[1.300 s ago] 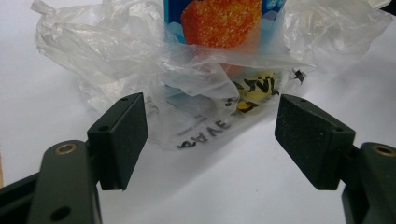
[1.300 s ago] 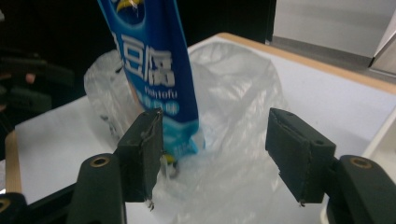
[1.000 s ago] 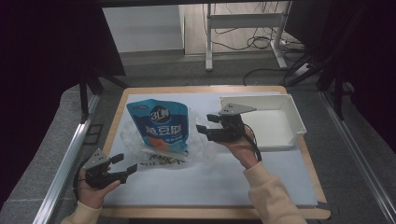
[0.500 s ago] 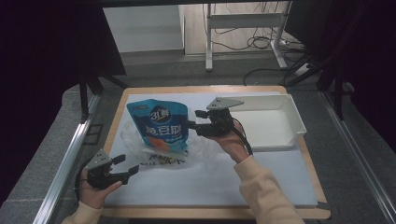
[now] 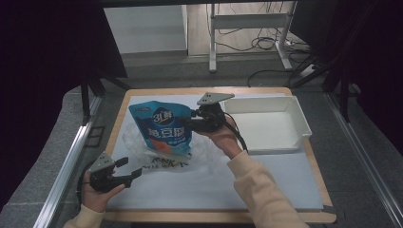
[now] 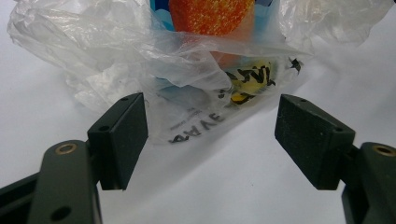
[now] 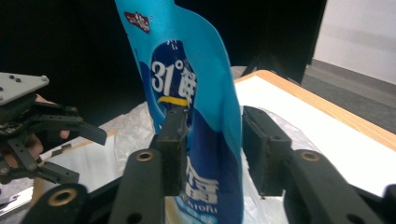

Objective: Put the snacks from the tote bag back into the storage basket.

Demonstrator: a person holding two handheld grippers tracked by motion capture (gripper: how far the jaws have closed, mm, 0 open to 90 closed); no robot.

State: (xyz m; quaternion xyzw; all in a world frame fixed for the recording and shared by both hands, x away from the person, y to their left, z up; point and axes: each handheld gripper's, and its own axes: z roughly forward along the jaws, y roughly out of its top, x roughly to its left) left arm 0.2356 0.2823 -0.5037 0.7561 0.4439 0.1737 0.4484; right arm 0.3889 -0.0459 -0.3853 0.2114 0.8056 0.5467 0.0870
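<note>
White tabletop [image 5: 266, 190]: right gripper [image 5: 192, 122], jaws just closing around the upright blue pouch [image 5: 164, 128] at eleven o'clock, pulls it from the clear bag [image 5: 142, 147]; left gripper [image 5: 132, 170] gapes empty; tray [image 5: 299, 118] awaits, extraction likely midway.

The blue pouch [image 5: 164, 130], printed with white characters and an orange patch low on its front, stands upright inside a crumpled clear plastic bag [image 5: 142, 147] on the table's left half.
</note>
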